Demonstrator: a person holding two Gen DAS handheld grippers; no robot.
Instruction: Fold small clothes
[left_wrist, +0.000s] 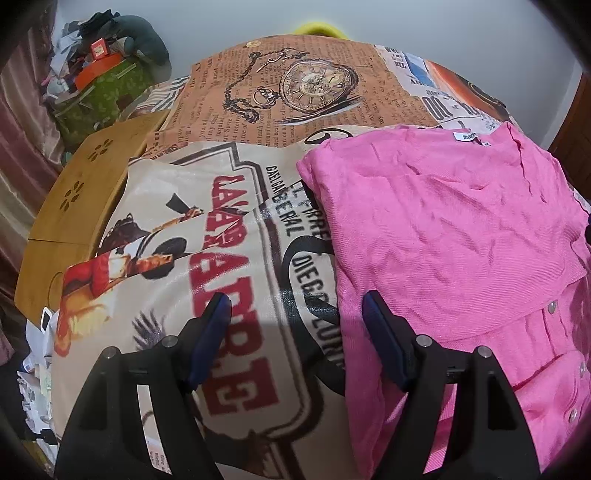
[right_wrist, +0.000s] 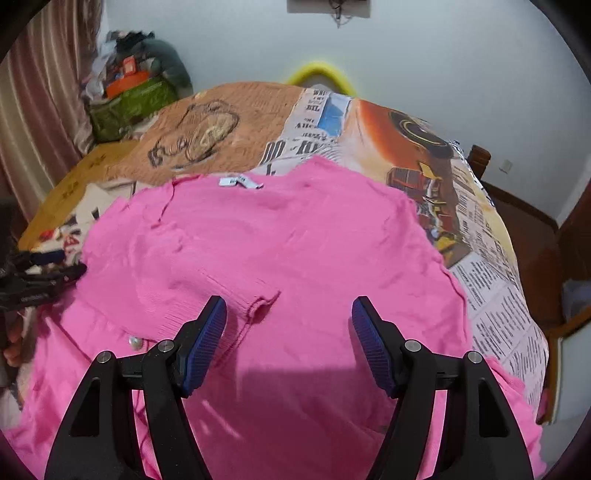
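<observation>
Pink shirt (right_wrist: 280, 251) spread over the printed cloth (left_wrist: 207, 236) covering the desk, collar tag (right_wrist: 240, 182) toward the far edge, a row of snap buttons (left_wrist: 552, 305) running down one front panel. One side looks already turned in, its cuff (right_wrist: 264, 301) lying across the middle — so by my read the fold is partway done.

Left gripper (left_wrist: 295, 306) hangs over the shirt's edge, jaws spread wide, nothing between them; one pad sits above the printed cloth, the other above pink fabric. Right gripper (right_wrist: 288, 308) is over the middle of the shirt, jaws also released and empty, with the cuff just beyond them.

Now the risks. The left gripper straddles the border, so a pinch there could catch the printed cloth along with the shirt and drag the whole cover. The fabric is thin and wrinkled — a shallow grab could take only the top layer and pull the folded side open again. And the right-wrist view is blurred, so aim may be off near that loose cuff.
</observation>
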